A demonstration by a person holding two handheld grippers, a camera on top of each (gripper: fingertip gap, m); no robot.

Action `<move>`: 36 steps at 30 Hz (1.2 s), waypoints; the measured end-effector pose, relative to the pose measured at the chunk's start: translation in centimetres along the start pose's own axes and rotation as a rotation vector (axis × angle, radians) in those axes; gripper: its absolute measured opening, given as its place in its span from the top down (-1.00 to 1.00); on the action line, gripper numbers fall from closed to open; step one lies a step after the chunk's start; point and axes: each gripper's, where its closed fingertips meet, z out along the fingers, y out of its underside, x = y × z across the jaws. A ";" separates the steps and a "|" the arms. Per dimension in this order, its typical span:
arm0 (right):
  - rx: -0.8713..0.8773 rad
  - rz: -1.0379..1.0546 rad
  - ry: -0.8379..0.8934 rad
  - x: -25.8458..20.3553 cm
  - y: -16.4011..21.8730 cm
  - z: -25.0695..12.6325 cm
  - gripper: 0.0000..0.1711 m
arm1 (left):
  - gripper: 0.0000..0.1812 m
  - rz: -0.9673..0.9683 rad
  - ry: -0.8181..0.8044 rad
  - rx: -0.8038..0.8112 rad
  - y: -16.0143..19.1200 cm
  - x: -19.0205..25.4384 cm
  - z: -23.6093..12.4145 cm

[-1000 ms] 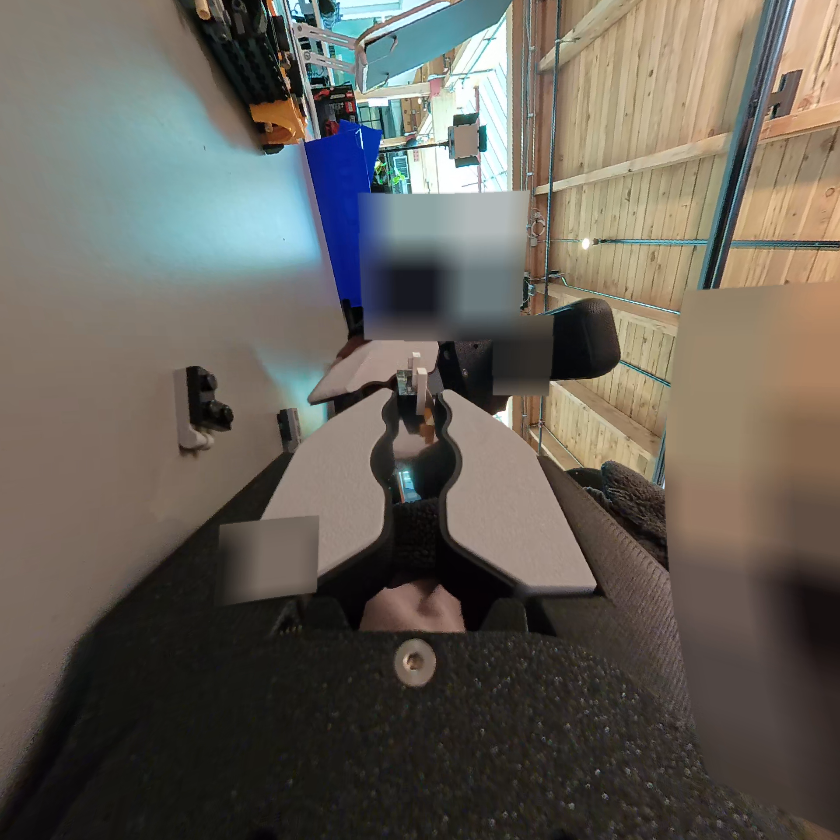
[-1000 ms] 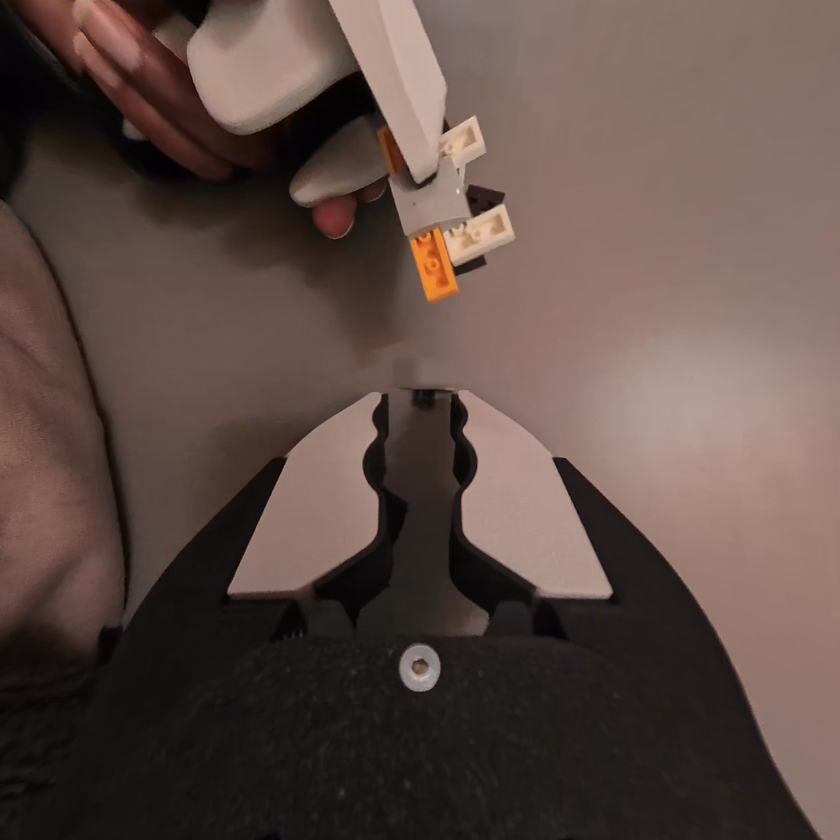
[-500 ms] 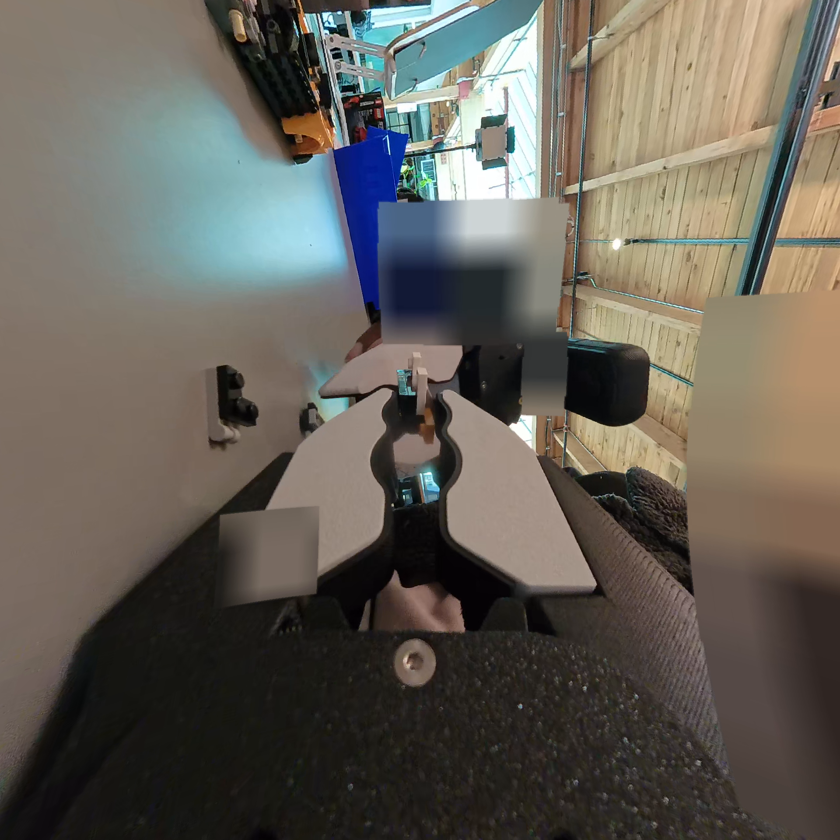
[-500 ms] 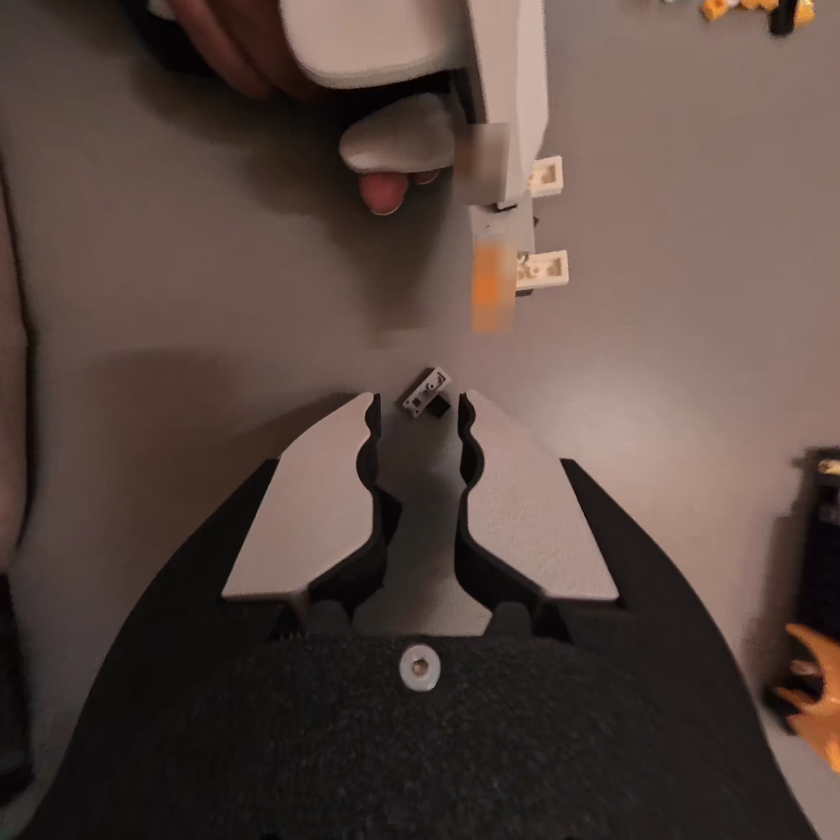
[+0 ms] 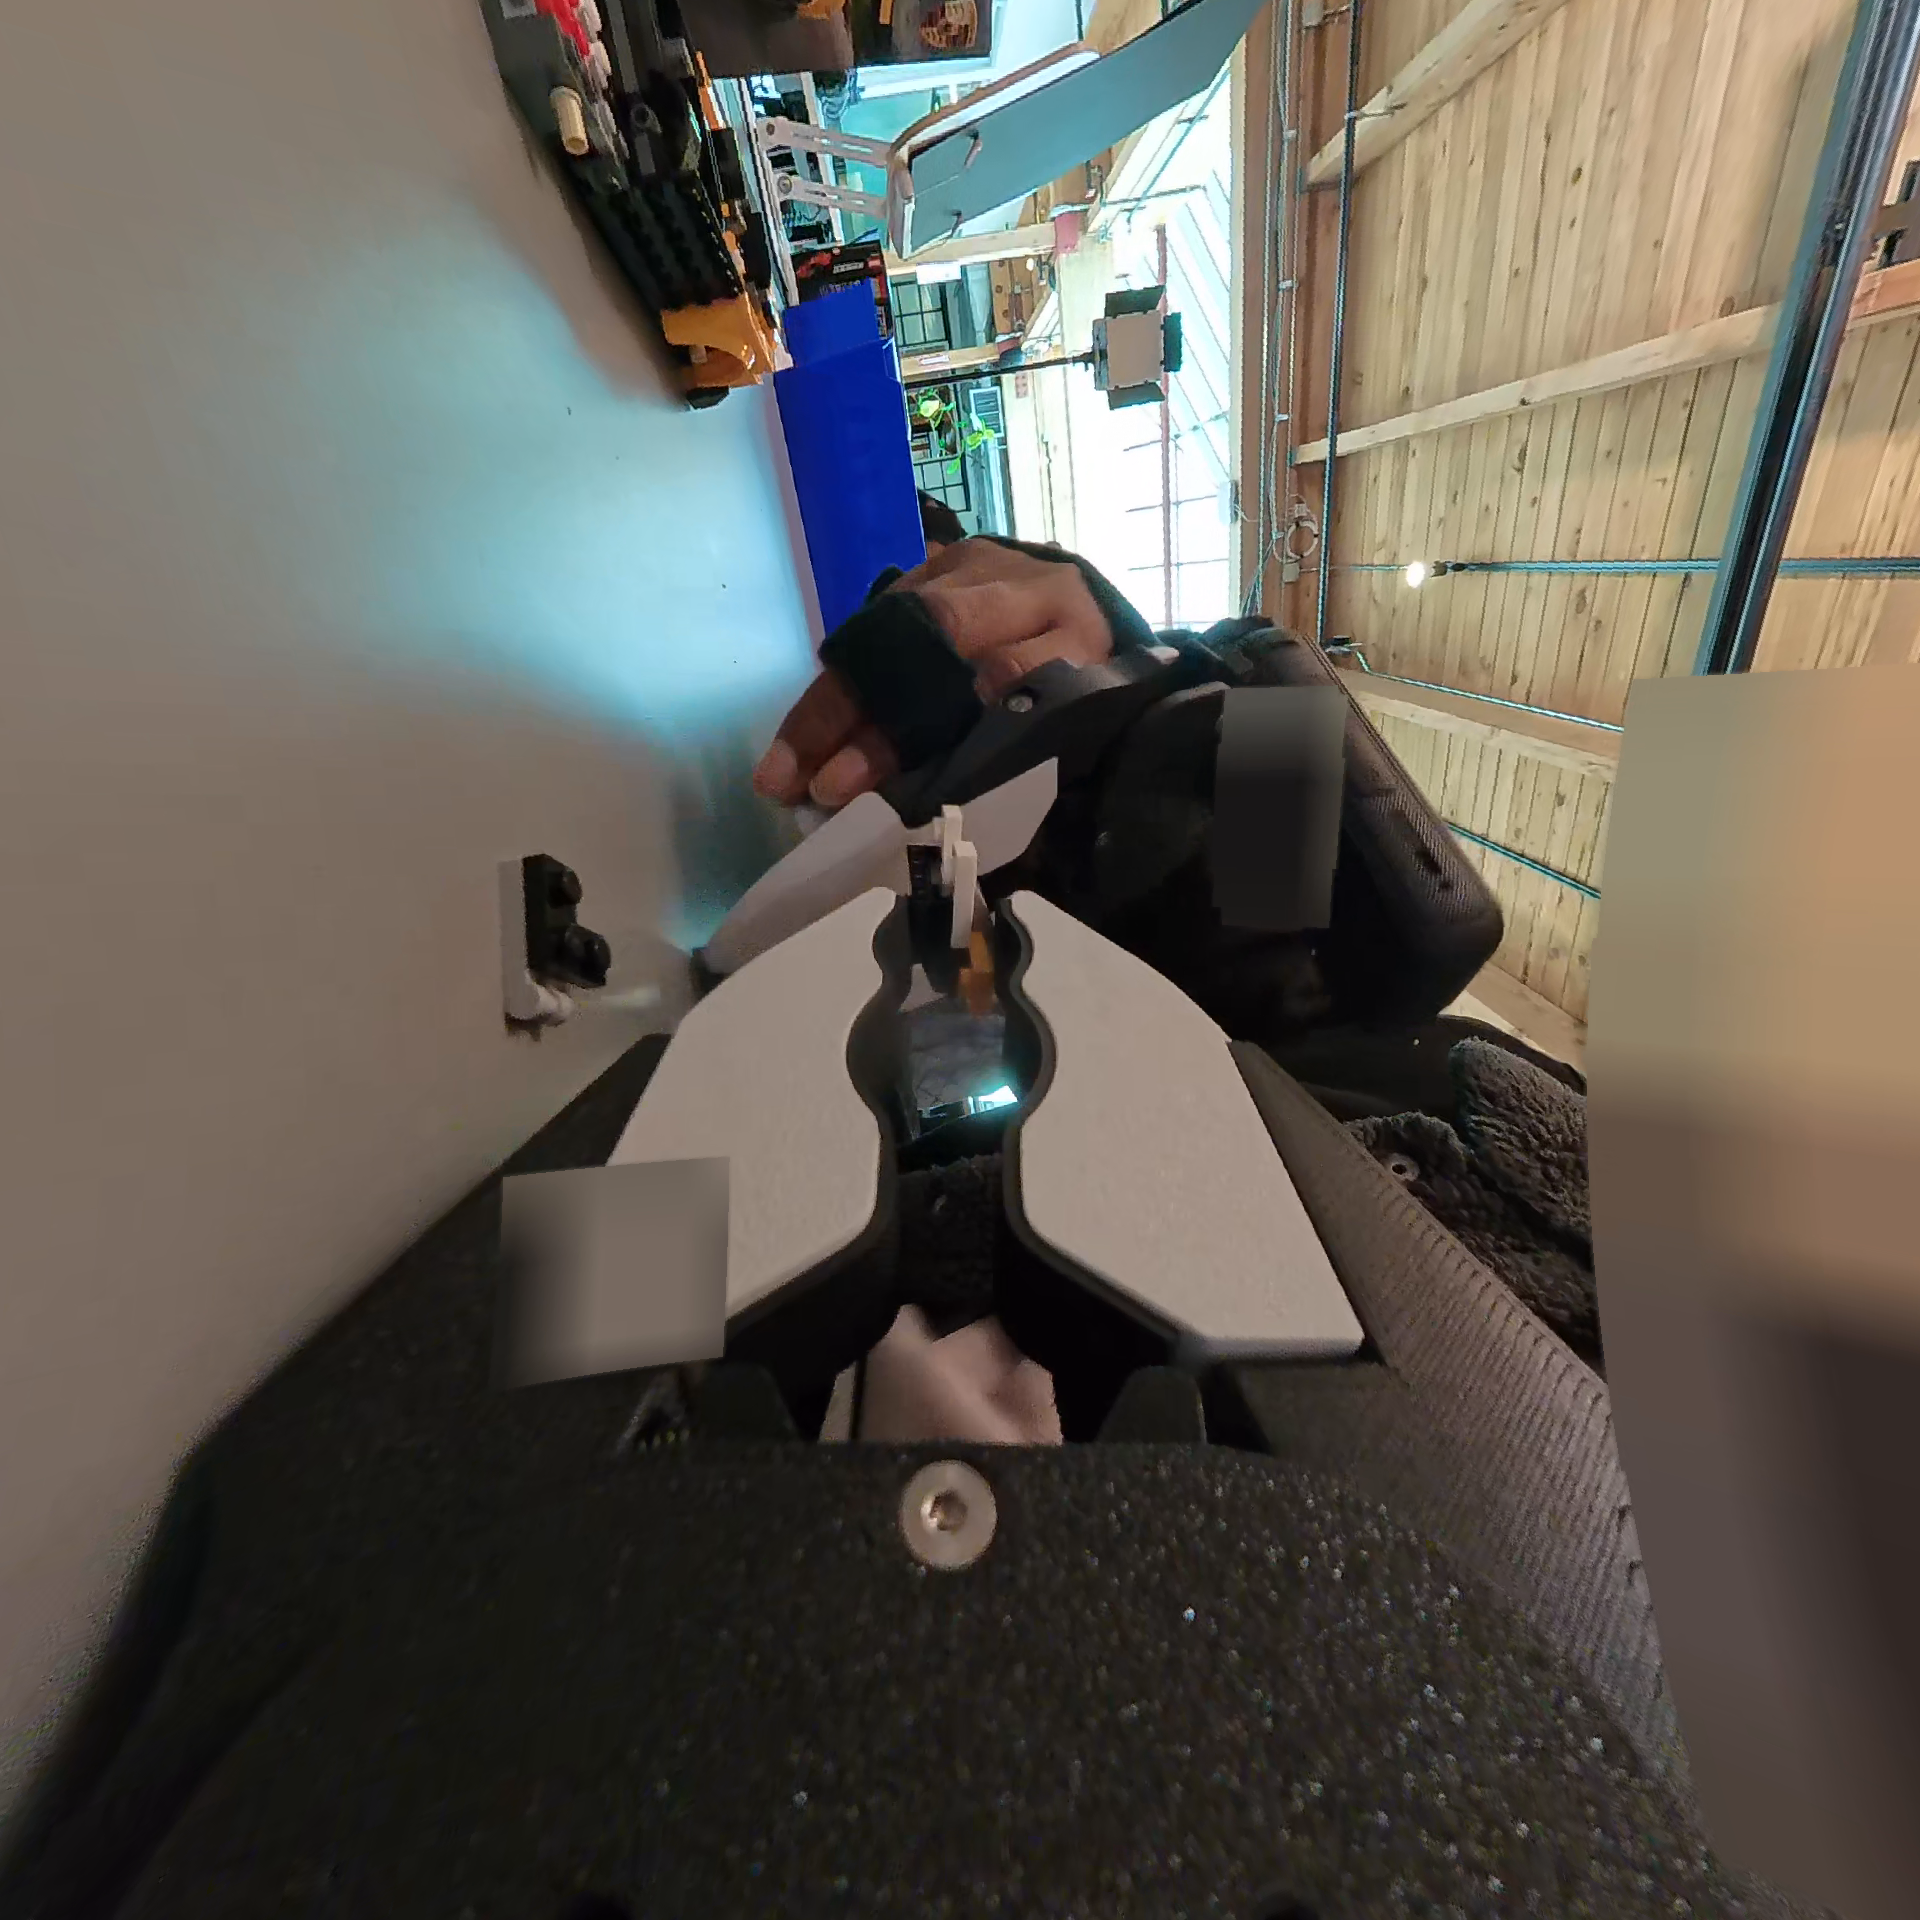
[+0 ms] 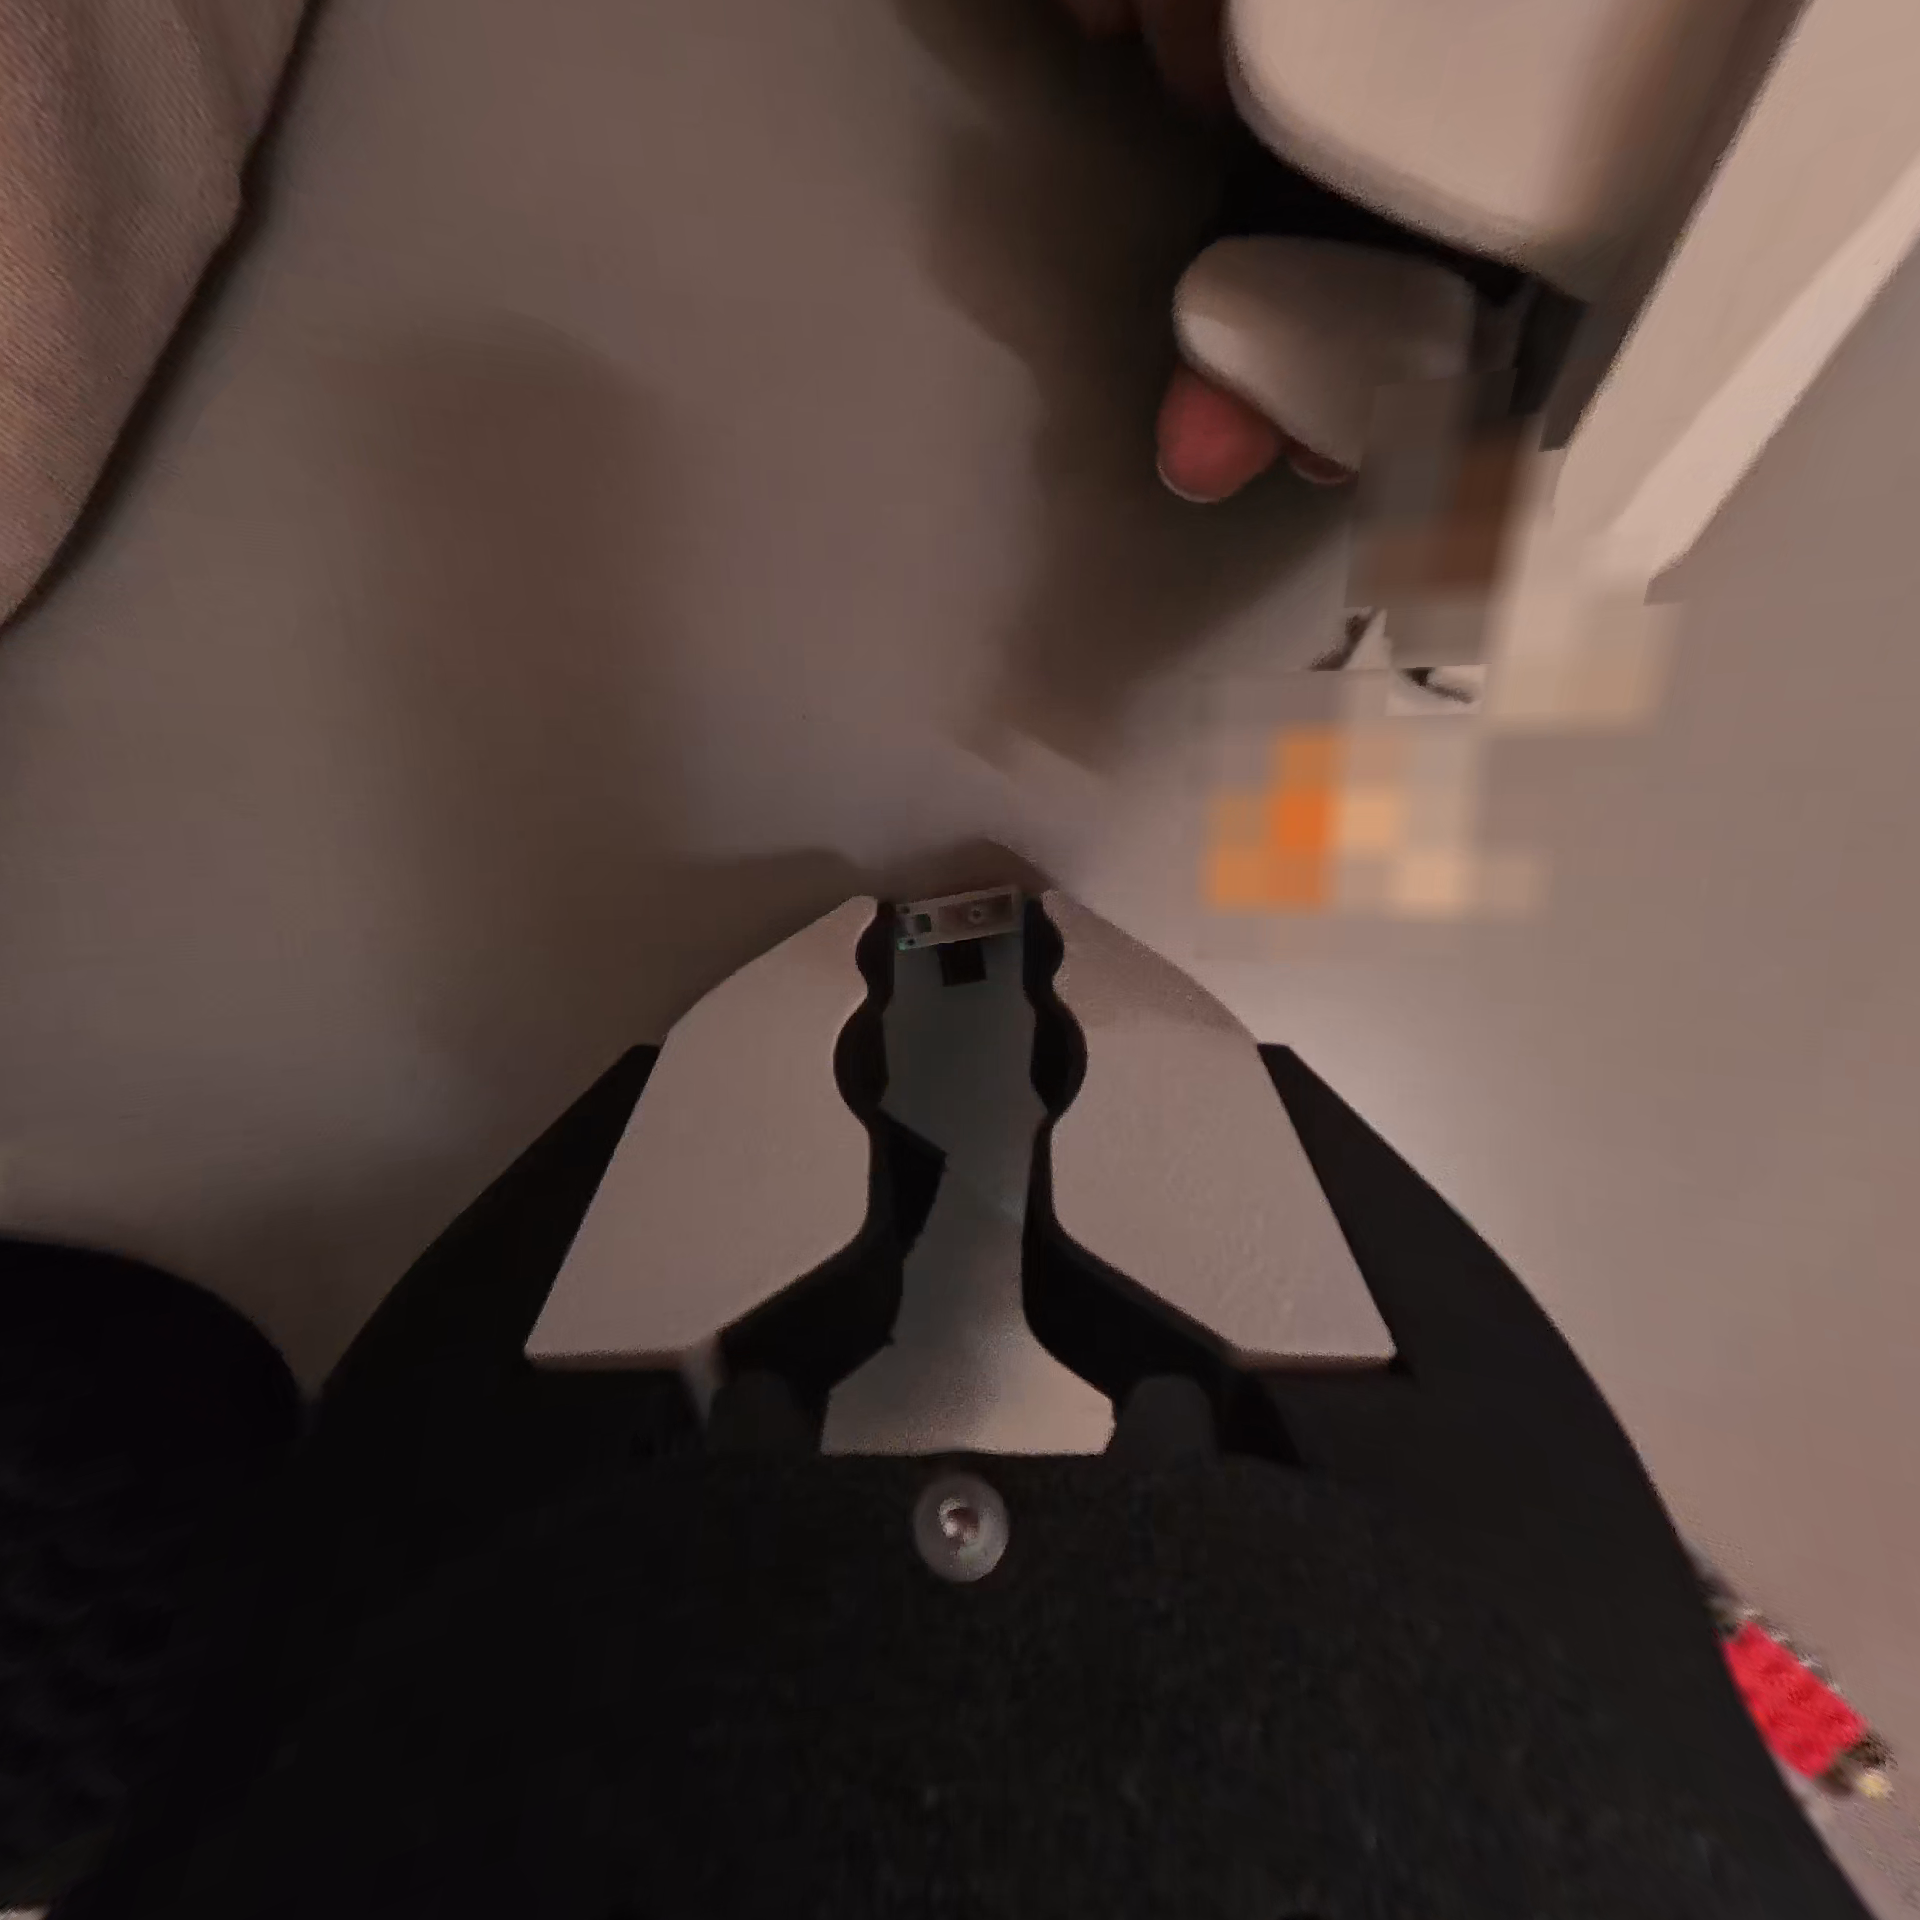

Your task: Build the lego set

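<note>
Small grey piece now seemingly between right tool tips

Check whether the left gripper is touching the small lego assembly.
Touching. The left wrist view shows the left gripper with its two fingertips closed against either side of the small lego assembly, no gap visible.

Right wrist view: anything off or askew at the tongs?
Nothing damaged. The small grey piece sits crosswise at the tips of the right tongs, level rather than tilted. The picture is motion-blurred, so whether it is gripped is unclear.
</note>
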 end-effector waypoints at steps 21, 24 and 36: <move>0.049 0.378 0.380 5.3 -4.4 -5.9 0.72 | 0.85 -0.012 0.008 0.077 -0.6 0.2 -0.3; 0.033 0.380 0.373 5.3 -4.3 -5.7 0.72 | 0.85 -0.022 0.021 0.081 -0.6 0.4 -0.3; 0.029 0.389 0.393 5.5 -4.5 -6.3 0.68 | 0.85 -0.043 0.069 0.101 -0.9 0.9 -0.4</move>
